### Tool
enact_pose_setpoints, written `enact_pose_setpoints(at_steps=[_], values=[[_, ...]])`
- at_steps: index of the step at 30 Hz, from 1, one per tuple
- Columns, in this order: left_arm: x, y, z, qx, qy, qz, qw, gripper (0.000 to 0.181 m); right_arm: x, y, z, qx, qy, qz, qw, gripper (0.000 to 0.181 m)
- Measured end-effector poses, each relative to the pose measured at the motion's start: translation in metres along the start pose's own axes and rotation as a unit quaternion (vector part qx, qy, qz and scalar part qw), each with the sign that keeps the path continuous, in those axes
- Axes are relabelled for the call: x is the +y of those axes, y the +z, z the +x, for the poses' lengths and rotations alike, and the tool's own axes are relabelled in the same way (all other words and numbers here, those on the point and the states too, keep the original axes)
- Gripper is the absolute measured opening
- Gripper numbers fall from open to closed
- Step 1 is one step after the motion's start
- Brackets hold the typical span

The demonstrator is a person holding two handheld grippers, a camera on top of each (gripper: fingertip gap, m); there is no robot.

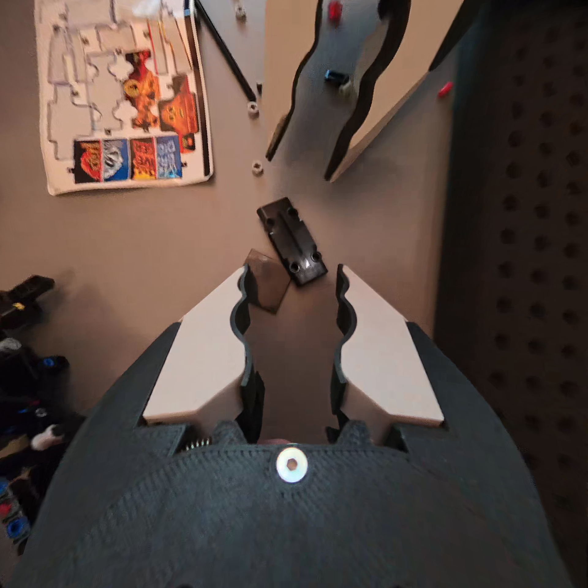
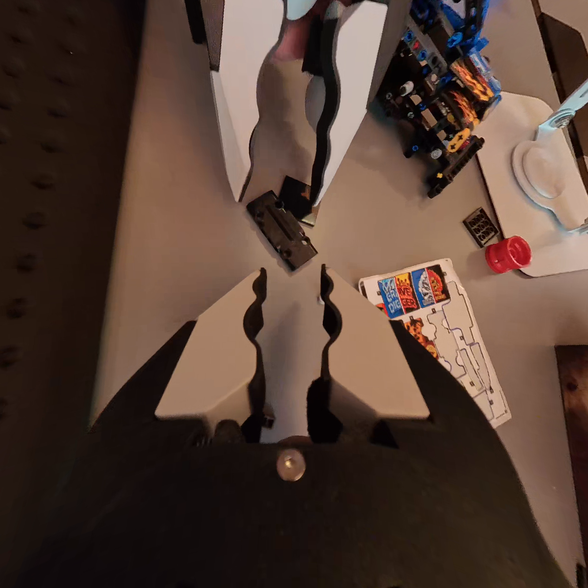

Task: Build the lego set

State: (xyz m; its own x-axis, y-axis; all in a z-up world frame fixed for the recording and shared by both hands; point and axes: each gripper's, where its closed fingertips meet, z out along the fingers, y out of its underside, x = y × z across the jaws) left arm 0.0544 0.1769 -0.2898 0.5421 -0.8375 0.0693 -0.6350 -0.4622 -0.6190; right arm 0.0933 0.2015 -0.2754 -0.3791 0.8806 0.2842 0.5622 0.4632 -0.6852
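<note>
Risk first: the long black Lego panel (image 1: 292,241) lies flat on the grey table (image 1: 159,241), underside up, with a small dark tile (image 1: 270,286) touching its near corner. Close on the wrong one and you likely lift or flick the tile instead. A flat piece on a smooth top may also skate off if only one tip catches it.

Your left gripper (image 1: 291,270) is open moderately wide and holds nothing. Its left tip overlaps the tile in view; contact cannot be told. The panel sits just ahead of the gap.

Your right gripper (image 2: 291,270) is open a little narrower, also empty, its tips just short of the panel's other end.

The partly built black-and-blue model (image 2: 445,95) stands well apart. The sticker sheet (image 2: 445,334) lies beside your right gripper; don't drag it.
</note>
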Motion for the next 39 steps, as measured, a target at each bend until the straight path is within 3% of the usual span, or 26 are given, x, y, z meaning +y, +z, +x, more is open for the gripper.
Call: enact_pose_setpoints(at_steps=[4, 12, 18, 23, 26, 30, 33, 39], values=[[-0.003, 0.006, 0.01, 0.025, -0.014, 0.004, 1.0, 0.036, 0.004, 0.018, -0.005, 0.01, -0.033, -0.041, 0.999, 0.024], [-0.01, 0.011, 0.01, 0.059, -0.089, 0.036, 0.994, 0.011, 0.003, 0.022, -0.003, 0.023, -0.047, -0.037, 0.998, 0.016], [-0.019, 0.014, 0.003, 0.081, -0.161, 0.077, 0.981, 0.012, 0.008, 0.019, 0.003, 0.034, -0.046, -0.04, 0.998, 0.012], [-0.016, 0.016, 0.014, 0.065, -0.072, 0.057, 0.994, 0.04, 0.009, 0.019, 0.002, 0.021, -0.028, -0.025, 0.999, 0.011], [-0.011, 0.017, 0.015, 0.023, 0.009, 0.031, 0.999, 0.042, 0.008, 0.019, 0.001, 0.013, -0.017, -0.017, 1.0, 0.011], [-0.009, 0.018, 0.014, -0.016, 0.088, 0.02, 0.996, 0.04, 0.008, 0.018, 0.0, 0.003, -0.006, -0.01, 1.0, 0.011], [-0.008, 0.017, 0.012, -0.031, 0.118, 0.02, 0.992, 0.024, 0.007, 0.018, -0.001, -0.003, -0.001, -0.006, 1.0, 0.011], [-0.012, 0.02, 0.011, -0.04, 0.111, 0.028, 0.993, 0.022, 0.01, 0.016, 0.001, -0.002, 0.004, -0.006, 1.0, 0.01]])
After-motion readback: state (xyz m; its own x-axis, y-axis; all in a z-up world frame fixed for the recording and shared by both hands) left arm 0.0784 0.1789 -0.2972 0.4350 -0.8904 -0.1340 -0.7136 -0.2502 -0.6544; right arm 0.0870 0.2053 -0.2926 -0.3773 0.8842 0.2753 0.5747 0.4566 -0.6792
